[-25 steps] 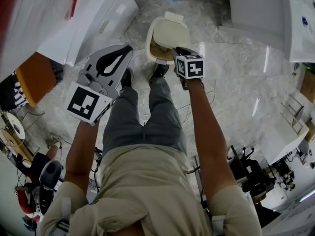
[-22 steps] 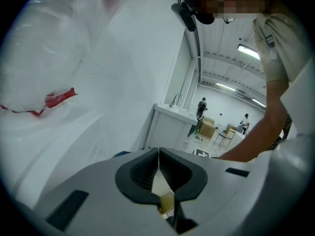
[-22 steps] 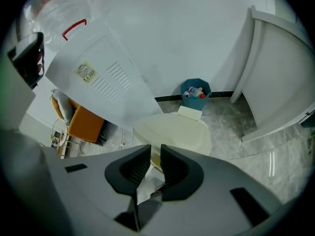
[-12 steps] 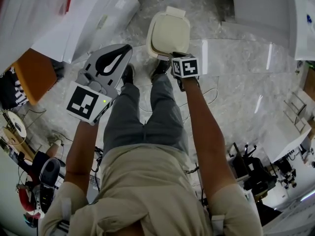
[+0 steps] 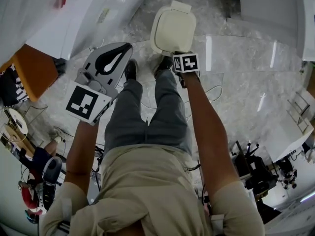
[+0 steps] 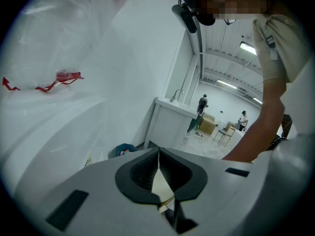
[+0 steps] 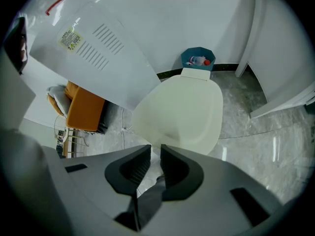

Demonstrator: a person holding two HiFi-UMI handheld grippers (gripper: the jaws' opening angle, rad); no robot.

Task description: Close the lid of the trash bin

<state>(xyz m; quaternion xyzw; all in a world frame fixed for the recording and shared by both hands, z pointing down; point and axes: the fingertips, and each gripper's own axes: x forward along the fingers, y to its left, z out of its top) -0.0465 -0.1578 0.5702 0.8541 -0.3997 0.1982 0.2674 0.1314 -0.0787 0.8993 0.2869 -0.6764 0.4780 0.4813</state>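
The cream trash bin stands on the marble floor just beyond the person's shoes, its lid lying flat on top. My right gripper hovers at the lid's near edge, the marker cube hiding its tips from above. In the right gripper view, only a thin slit shows between the jaws of the right gripper, and nothing is in it. My left gripper is held up at the left, away from the bin. In its own view, the left gripper is shut and empty.
A large white slanted panel rises left of the bin. A small blue bin holding a bottle sits behind it by the wall. An orange box is at the far left. White cabinets stand to the right.
The lid, raised a second ago with the brown inside showing, now lies flat. My right gripper drew back to the lid's near edge. The left gripper stayed put.
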